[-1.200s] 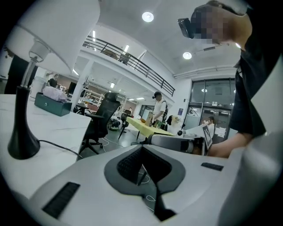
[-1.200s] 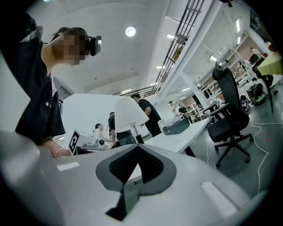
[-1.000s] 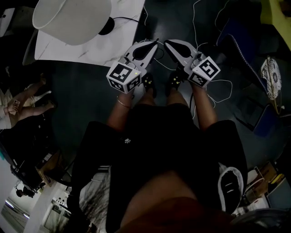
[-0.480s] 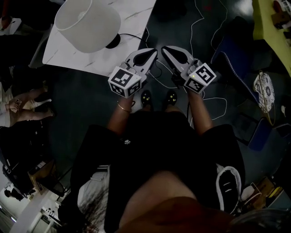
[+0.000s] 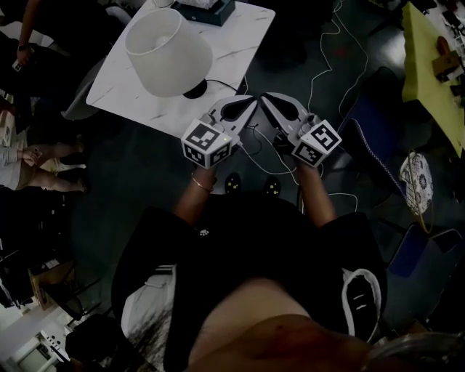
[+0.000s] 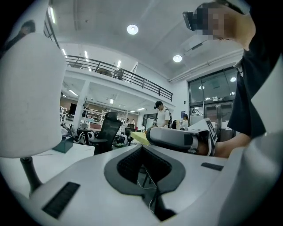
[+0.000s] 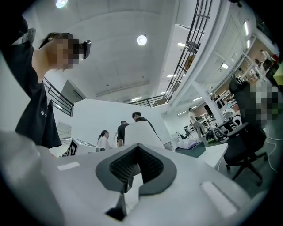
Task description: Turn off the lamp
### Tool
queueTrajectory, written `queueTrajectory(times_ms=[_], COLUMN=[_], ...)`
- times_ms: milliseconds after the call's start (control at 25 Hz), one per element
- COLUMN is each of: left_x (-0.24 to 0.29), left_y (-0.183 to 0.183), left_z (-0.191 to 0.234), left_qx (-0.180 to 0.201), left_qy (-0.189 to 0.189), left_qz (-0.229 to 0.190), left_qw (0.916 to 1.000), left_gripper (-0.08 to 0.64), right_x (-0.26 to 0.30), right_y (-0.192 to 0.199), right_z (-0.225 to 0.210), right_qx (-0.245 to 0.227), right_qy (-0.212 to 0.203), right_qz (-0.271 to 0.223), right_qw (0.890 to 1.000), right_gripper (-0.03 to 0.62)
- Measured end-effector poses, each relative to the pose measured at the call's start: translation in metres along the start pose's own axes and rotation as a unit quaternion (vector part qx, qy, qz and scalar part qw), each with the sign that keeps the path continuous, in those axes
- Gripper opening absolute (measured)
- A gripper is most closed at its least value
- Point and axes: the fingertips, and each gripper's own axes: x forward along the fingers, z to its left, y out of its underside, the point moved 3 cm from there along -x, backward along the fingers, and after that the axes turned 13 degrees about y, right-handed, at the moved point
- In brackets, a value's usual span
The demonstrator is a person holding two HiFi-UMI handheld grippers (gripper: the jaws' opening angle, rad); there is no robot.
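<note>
A lamp with a white shade (image 5: 168, 52) and a black base (image 5: 195, 90) stands on the white marble table (image 5: 123, 98). Its cord (image 5: 229, 83) runs off the table's near edge. My left gripper (image 5: 251, 100) and right gripper (image 5: 264, 97) are held side by side just in front of that edge, tips almost together, both shut and holding nothing. In the left gripper view the shade (image 6: 26, 88) fills the left side above my shut left gripper (image 6: 142, 150), with the right gripper (image 6: 177, 139) beside it. In the right gripper view the shade (image 7: 139, 132) rises beyond my shut right gripper (image 7: 138, 148).
A teal box (image 5: 207, 9) lies at the table's far end. Loose cables (image 5: 327, 51) trail over the dark floor. A blue chair (image 5: 378, 123) and a yellow table (image 5: 436, 65) are at the right. A person's legs (image 5: 36, 160) show at the left.
Both grippers have risen together in front of the table edge, staying shut. In the head view the lamp and table have slid down and to the right, more fully in view.
</note>
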Motion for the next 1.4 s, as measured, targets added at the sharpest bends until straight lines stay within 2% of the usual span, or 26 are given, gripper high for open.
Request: queueTrajectory(times_ms=[720,1200,1400], left_x=[-0.001,0.011,0.015], left_y=[-0.033,-0.032,-0.027], left_z=[-0.015,-0.022,-0.024], left_qx=[0.025,0.024,0.012], left_qy=[-0.008,0.004,0.004], left_qz=[-0.026,-0.027,-0.029], left_qw=[0.9993,0.9993,0.9995], left_gripper=[0.006,0.006,0.006], right_x=[0.004,-0.016,-0.023], right_y=[-0.034,-0.045,-0.040], right_z=[0.020,0.009,0.002], right_qx=[-0.023,-0.019,-0.008], right_qy=[-0.048,-0.025,-0.013], right_qz=[-0.015,-0.023,-0.020], right_qw=[0.998,0.999,1.000], right_gripper=[-0.002,0.000,0.000])
